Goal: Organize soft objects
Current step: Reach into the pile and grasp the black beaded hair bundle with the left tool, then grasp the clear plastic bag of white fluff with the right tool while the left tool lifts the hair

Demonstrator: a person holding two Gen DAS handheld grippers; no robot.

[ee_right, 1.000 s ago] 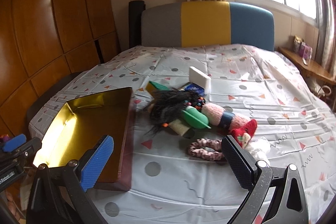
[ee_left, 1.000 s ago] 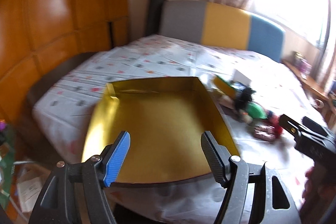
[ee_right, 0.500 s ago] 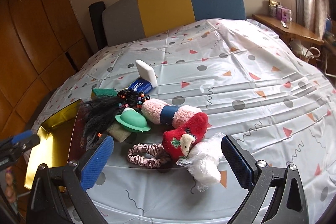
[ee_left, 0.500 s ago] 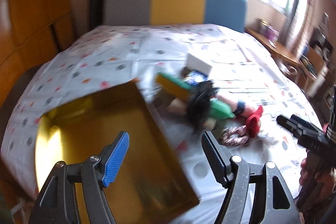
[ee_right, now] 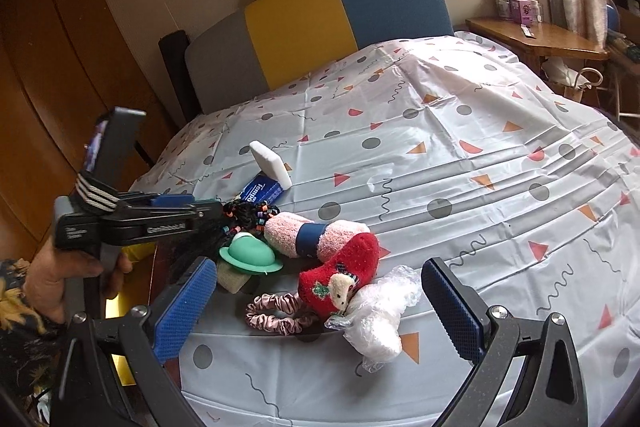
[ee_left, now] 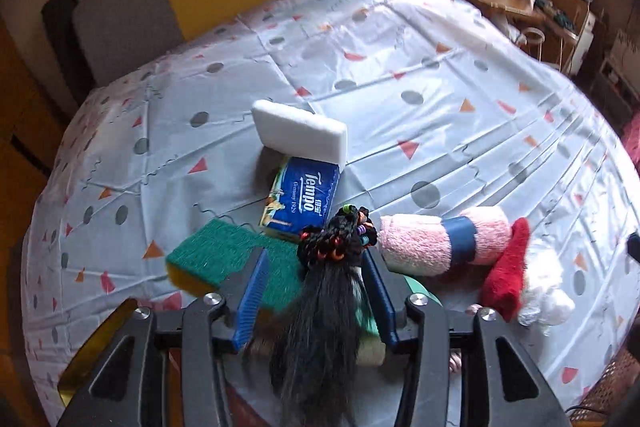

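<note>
Jaws of the left gripper [ee_left: 316, 281] are closing around the black hairpiece [ee_left: 320, 311], whose strands and beaded braids lie between the 2 blue pads; whether the pads press on it yet cannot be told. Right gripper [ee_right: 316, 311] jaws stand wide apart and hold nothing, poised above the pink scrunchie [ee_right: 274, 315], the red plush slipper [ee_right: 342, 277] and a white plastic-wrapped bundle [ee_right: 378, 323].

All soft items sit clustered on the patterned bed cover [ee_right: 460, 155]. Pink rolled towel [ee_left: 440, 241] with a blue band lies just right of the hairpiece. Green scouring sponge [ee_left: 218, 255] lies to its left. Tempo tissue pack [ee_left: 304, 197] sits behind, with a white sponge block [ee_left: 300, 131] leaning on it. Green hat-shaped item [ee_right: 250, 253] sits near the hairpiece. Gold tray [ee_left: 96, 343] shows at the bed's near left edge. A hand [ee_right: 60, 277] grips the left gripper's handle.
</note>
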